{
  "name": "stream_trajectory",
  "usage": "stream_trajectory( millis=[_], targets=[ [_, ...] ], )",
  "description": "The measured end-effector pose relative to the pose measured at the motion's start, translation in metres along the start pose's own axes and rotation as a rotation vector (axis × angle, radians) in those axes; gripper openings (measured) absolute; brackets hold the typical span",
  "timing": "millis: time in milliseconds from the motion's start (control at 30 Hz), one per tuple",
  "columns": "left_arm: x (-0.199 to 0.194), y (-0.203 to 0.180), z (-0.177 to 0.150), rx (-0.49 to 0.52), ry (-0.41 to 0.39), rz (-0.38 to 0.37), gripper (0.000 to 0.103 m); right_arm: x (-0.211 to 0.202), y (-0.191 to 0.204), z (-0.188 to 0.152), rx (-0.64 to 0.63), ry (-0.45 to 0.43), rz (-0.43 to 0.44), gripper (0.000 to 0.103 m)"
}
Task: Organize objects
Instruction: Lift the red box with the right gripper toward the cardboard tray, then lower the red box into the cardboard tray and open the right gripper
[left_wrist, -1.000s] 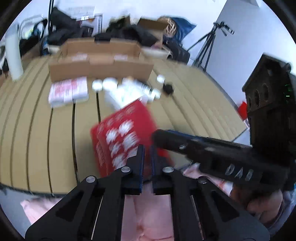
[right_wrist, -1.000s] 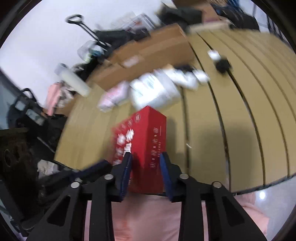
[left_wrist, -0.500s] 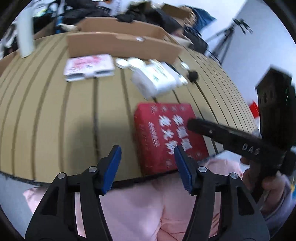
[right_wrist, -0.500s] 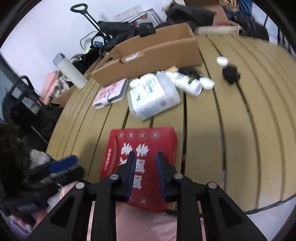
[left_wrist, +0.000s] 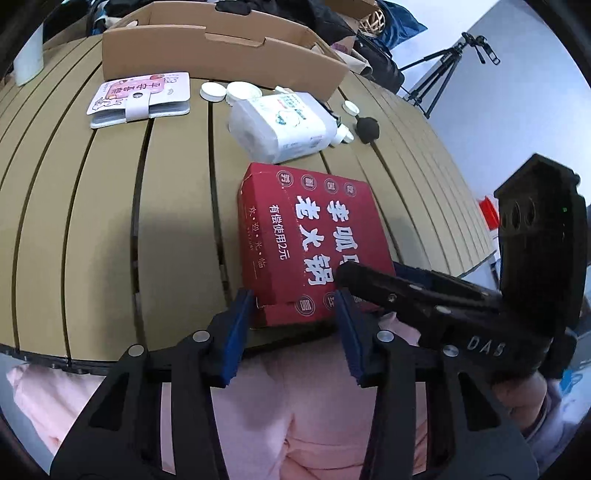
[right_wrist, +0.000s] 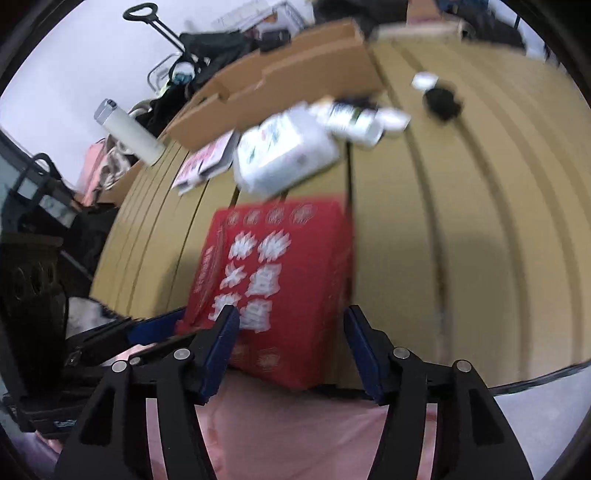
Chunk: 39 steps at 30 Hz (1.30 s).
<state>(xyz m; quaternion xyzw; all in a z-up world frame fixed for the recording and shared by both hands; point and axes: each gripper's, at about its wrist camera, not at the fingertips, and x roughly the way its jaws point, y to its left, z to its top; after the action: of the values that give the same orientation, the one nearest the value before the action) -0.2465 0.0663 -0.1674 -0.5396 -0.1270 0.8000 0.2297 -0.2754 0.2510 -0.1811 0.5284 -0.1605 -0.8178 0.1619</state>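
A red box with white Chinese lettering lies flat at the near edge of the slatted tan table. My left gripper is open, its blue pads either side of the box's near end. My right gripper is open too, jaws spread at the box's near edge. The right gripper's finger reaches in over the box's right corner in the left wrist view.
Behind the box lie a white tissue pack, a pink card wallet, white lids, a small bottle and a black round object. A long cardboard tray stands at the back. A white cylinder is far left.
The red box went from tilted up, held in both grippers, to lying flat on the table. Both grippers opened; the right one opened last.
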Motion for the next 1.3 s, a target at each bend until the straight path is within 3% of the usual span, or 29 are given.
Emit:
stream_trajectory(
  millis=[100, 200, 367, 433, 567, 667, 733, 833, 900, 933, 1000, 1067, 1100, 1167, 1233, 1300],
  targets=[
    [-0.018, 0.003, 0.010, -0.071, -0.018, -0.064, 0.040, -0.014, 0.008, 0.007, -0.016, -0.037, -0.018, 0.062],
    [-0.040, -0.005, 0.039, -0.057, -0.087, -0.084, 0.040, -0.036, 0.019, 0.030, -0.036, -0.103, -0.014, 0.062],
    [-0.068, 0.005, 0.127, -0.032, -0.190, -0.083, 0.040, -0.050, 0.039, 0.112, -0.076, -0.220, 0.027, 0.059],
    [-0.068, 0.021, 0.168, -0.032, -0.208, -0.071, 0.041, -0.038, 0.046, 0.159, -0.080, -0.246, 0.062, 0.059],
    [-0.049, 0.073, 0.247, -0.130, -0.182, -0.054, 0.041, 0.012, 0.065, 0.243, -0.082, -0.230, 0.060, 0.059],
    [-0.026, 0.109, 0.296, -0.126, -0.178, 0.070, 0.041, 0.061, 0.080, 0.283, -0.098, -0.200, 0.040, 0.059],
    [-0.012, 0.138, 0.313, -0.165, -0.188, 0.162, 0.046, 0.104, 0.085, 0.309, -0.090, -0.135, 0.033, 0.057],
    [0.008, 0.167, 0.324, -0.202, -0.222, 0.318, 0.072, 0.169, 0.082, 0.335, -0.075, -0.029, -0.012, 0.057],
    [0.022, 0.172, 0.319, -0.182, -0.219, 0.380, 0.100, 0.190, 0.076, 0.340, -0.069, 0.025, -0.056, 0.057],
    [0.030, 0.176, 0.318, -0.179, -0.197, 0.389, 0.103, 0.192, 0.073, 0.339, -0.086, 0.006, -0.086, 0.058],
    [0.043, 0.189, 0.311, -0.209, -0.125, 0.364, 0.089, 0.191, 0.066, 0.338, -0.103, -0.012, -0.128, 0.068],
    [0.042, 0.203, 0.308, -0.317, -0.087, 0.322, 0.092, 0.188, 0.057, 0.339, -0.095, -0.011, -0.117, 0.090],
    [0.042, 0.214, 0.302, -0.405, -0.065, 0.277, 0.092, 0.185, 0.055, 0.340, -0.118, -0.016, -0.166, 0.091],
    [0.038, 0.219, 0.292, -0.443, -0.068, 0.239, 0.092, 0.182, 0.050, 0.336, -0.117, 0.001, -0.138, 0.091],
    [0.035, 0.209, 0.285, -0.395, -0.078, 0.293, 0.092, 0.180, 0.050, 0.331, -0.110, 0.012, -0.118, 0.091],
    [0.039, 0.200, 0.277, -0.356, -0.078, 0.339, 0.103, 0.182, 0.056, 0.325, -0.162, 0.013, -0.143, 0.091]
  ],
)
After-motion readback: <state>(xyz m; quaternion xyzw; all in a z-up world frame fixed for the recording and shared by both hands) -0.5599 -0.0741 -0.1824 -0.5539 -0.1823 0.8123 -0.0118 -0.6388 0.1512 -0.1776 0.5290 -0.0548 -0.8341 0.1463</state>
